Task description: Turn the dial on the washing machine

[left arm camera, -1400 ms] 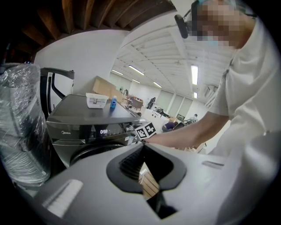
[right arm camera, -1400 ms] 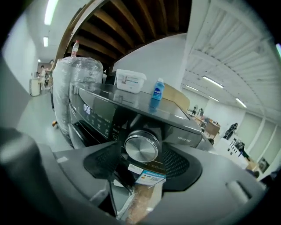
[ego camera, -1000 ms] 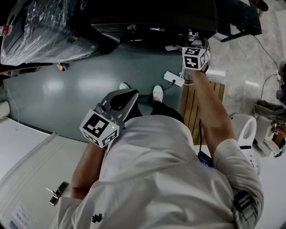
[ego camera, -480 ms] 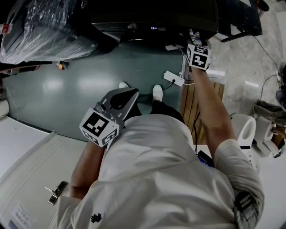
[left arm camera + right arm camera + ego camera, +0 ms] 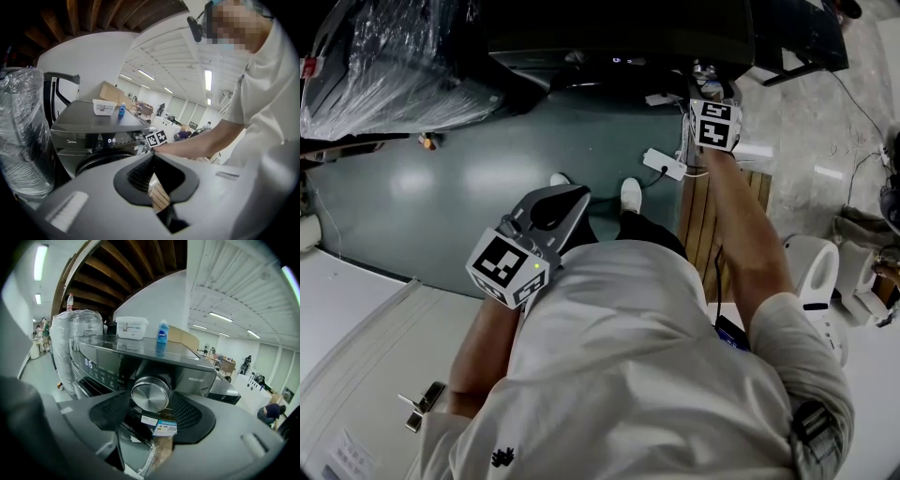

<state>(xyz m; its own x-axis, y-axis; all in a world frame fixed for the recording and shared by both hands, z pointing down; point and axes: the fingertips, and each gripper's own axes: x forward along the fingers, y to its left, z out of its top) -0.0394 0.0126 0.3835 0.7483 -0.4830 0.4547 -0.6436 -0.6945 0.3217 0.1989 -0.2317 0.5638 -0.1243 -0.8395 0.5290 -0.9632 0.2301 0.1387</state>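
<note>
**Dial between the jaws at the washing machine's front**

The right gripper (image 5: pixel 152 414) is at the front of the washing machine (image 5: pixel 197 371), with the dial (image 5: pixel 150 394) between its jaws. On the machine's top a tub (image 5: pixel 131 327) stands just left of a bottle (image 5: pixel 162 338), both behind and above the dial. A plastic-wrapped bundle (image 5: pixel 75 345) stands at the machine's left side. The left gripper (image 5: pixel 561 208) is near the person's torso, well apart from the machine. On the floor (image 5: pixel 422 187) before the machine lies a power strip (image 5: pixel 664 165), just ahead of the person's shoes (image 5: pixel 631 195). A slatted wooden pallet (image 5: pixel 698 225) lies to their right, under the right arm.
</note>
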